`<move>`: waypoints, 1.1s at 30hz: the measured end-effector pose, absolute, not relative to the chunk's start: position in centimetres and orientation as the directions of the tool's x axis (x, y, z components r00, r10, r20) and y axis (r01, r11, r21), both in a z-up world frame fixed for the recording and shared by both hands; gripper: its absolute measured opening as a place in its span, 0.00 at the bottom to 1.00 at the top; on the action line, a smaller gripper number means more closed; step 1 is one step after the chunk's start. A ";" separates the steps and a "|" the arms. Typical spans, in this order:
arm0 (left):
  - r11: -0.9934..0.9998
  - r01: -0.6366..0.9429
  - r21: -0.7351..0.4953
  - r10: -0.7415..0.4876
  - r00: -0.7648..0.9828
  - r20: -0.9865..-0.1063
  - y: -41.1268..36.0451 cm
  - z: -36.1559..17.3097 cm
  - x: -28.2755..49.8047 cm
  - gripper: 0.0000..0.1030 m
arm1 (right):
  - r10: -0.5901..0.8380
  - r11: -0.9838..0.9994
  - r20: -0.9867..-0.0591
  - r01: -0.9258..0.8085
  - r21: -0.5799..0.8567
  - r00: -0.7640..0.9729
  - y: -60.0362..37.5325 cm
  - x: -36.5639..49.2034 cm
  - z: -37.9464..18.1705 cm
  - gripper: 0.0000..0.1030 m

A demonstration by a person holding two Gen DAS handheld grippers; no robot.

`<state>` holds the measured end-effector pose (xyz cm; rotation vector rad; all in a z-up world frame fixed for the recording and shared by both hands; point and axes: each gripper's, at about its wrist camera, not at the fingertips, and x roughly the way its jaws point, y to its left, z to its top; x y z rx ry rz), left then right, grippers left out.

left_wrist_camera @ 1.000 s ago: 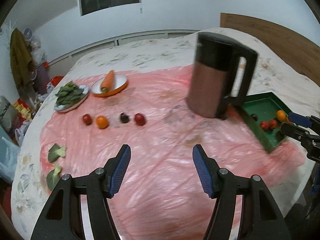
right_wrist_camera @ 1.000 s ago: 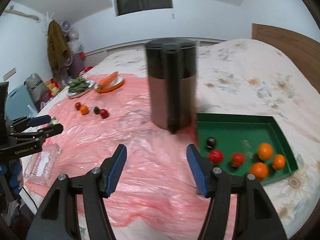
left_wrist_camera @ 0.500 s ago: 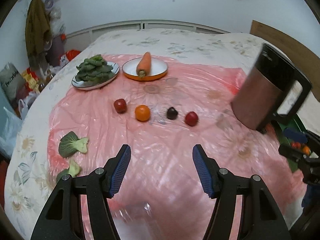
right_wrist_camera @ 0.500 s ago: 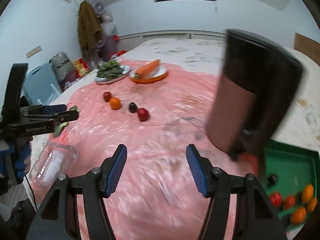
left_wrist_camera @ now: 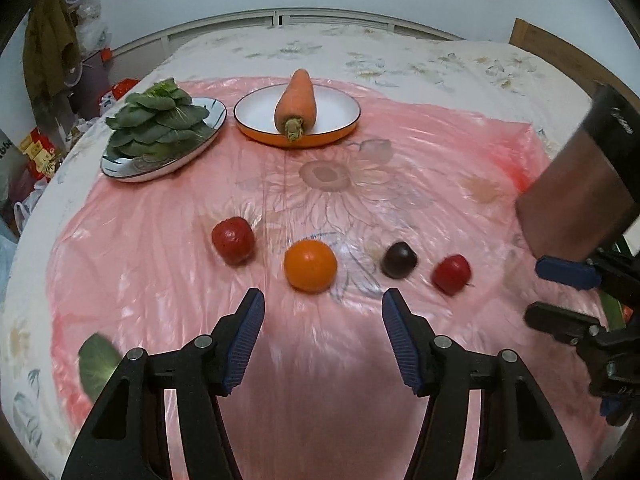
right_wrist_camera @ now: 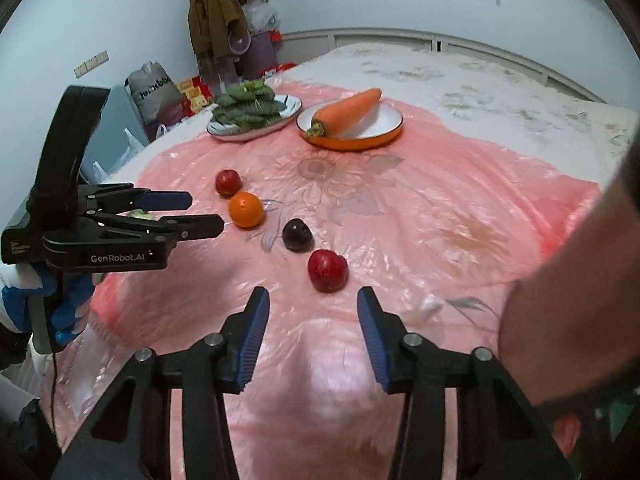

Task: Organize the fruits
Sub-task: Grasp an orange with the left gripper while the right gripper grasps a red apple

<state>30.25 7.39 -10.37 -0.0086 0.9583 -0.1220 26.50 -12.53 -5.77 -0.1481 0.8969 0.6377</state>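
From the left wrist view, the step in hand looks like the reach for loose fruit on the pink plastic sheet [left_wrist_camera: 400,184] spread over the bed; the left tongs [left_wrist_camera: 323,334] stand apart with nothing between them, their jaws closing a little, and the orange [left_wrist_camera: 310,266] lies just beyond them at 12 o'clock; a red fruit [left_wrist_camera: 233,240] sits at 11 o'clock of the orange, a dark plum [left_wrist_camera: 399,260] at 3 o'clock, a second red fruit [left_wrist_camera: 452,274] further that way; the next move calls for lowering so the jaws straddle the orange before squeezing; farther off, a blue-rimmed plate [left_wrist_camera: 120,170] holds leafy greens [left_wrist_camera: 158,120] and an orange-sided dish [left_wrist_camera: 340,132] holds a carrot [left_wrist_camera: 296,100]; a brown jug [left_wrist_camera: 580,196] stands at the 3 o'clock edge. From the right wrist view, the right tongs [right_wrist_camera: 313,336] are apart and empty, jaws closing, the nearest red fruit [right_wrist_camera: 328,271] just ahead at 12 o'clock; this pair needs to come down around it.
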 end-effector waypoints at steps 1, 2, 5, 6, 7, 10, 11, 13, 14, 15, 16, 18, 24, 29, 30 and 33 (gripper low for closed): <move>0.993 0.097 -0.062 -0.106 0.568 -0.816 7.5 -10.6 30.7 0.53 | 0.452 0.806 -0.770 -0.575 0.137 0.450 -12.2 27.1 -6.2 0.61; 0.993 0.095 -0.067 -0.109 0.566 -0.817 7.6 -10.9 31.1 0.53 | 0.451 0.805 -0.773 -0.577 0.137 0.446 -11.9 27.6 -6.5 0.61; 0.993 0.098 -0.067 -0.111 0.563 -0.819 7.7 -11.4 31.8 0.51 | 0.450 0.799 -0.777 -0.586 0.131 0.440 -11.0 28.7 -7.2 0.54; 0.993 0.100 -0.069 -0.113 0.561 -0.820 7.7 -11.6 32.1 0.51 | 0.446 0.799 -0.780 -0.588 0.127 0.438 -10.7 29.0 -7.4 0.54; 0.992 0.101 -0.070 -0.115 0.557 -0.822 7.7 -11.7 32.2 0.50 | 0.443 0.798 -0.784 -0.590 0.123 0.435 -10.4 29.3 -7.6 0.54; 0.993 0.104 -0.063 -0.110 0.551 -0.827 7.7 -12.2 32.6 0.48 | 0.433 0.794 -0.794 -0.597 0.112 0.427 -9.8 29.9 -8.2 0.53; 0.993 0.103 -0.064 -0.110 0.548 -0.829 7.8 -12.3 32.8 0.48 | 0.429 0.794 -0.797 -0.599 0.107 0.426 -9.7 30.1 -8.4 0.53; 0.993 0.103 -0.066 -0.111 0.543 -0.832 7.8 -12.6 33.0 0.46 | 0.423 0.792 -0.802 -0.603 0.099 0.423 -9.3 30.4 -8.7 0.53; 0.992 0.103 -0.068 -0.113 0.540 -0.834 7.7 -12.7 33.1 0.43 | 0.417 0.791 -0.806 -0.605 0.093 0.420 -9.1 30.5 -9.0 0.53; 0.992 0.103 -0.072 -0.116 0.537 -0.836 7.7 -12.9 33.2 0.43 | 0.413 0.789 -0.809 -0.607 0.088 0.419 -8.9 30.6 -9.1 0.51; 0.992 0.104 -0.072 -0.117 0.535 -0.837 7.7 -13.0 33.3 0.43 | 0.407 0.788 -0.813 -0.611 0.082 0.416 -8.7 30.6 -9.4 0.47; 0.992 0.108 -0.065 -0.112 0.533 -0.839 7.5 -13.2 33.4 0.42 | 0.397 0.785 -0.819 -0.615 0.068 0.415 -8.4 30.7 -9.7 0.45; 0.992 0.103 -0.069 -0.112 0.514 -0.851 7.2 -14.0 34.1 0.36 | 0.372 0.788 -0.828 -0.614 0.043 0.420 -8.5 31.1 -10.3 0.31; 0.992 0.100 -0.083 -0.122 0.507 -0.853 7.5 -14.2 34.2 0.32 | 0.379 0.796 -0.827 -0.603 0.062 0.416 -9.2 31.5 -10.8 0.27; 0.991 0.102 -0.081 -0.122 0.507 -0.853 7.5 -14.2 34.2 0.32 | 0.383 0.797 -0.825 -0.600 0.067 0.417 -9.3 31.4 -10.8 0.27; 0.991 0.101 -0.083 -0.123 0.509 -0.852 7.6 -14.1 34.1 0.31 | 0.399 0.803 -0.816 -0.589 0.091 0.418 -9.6 31.5 -10.7 0.27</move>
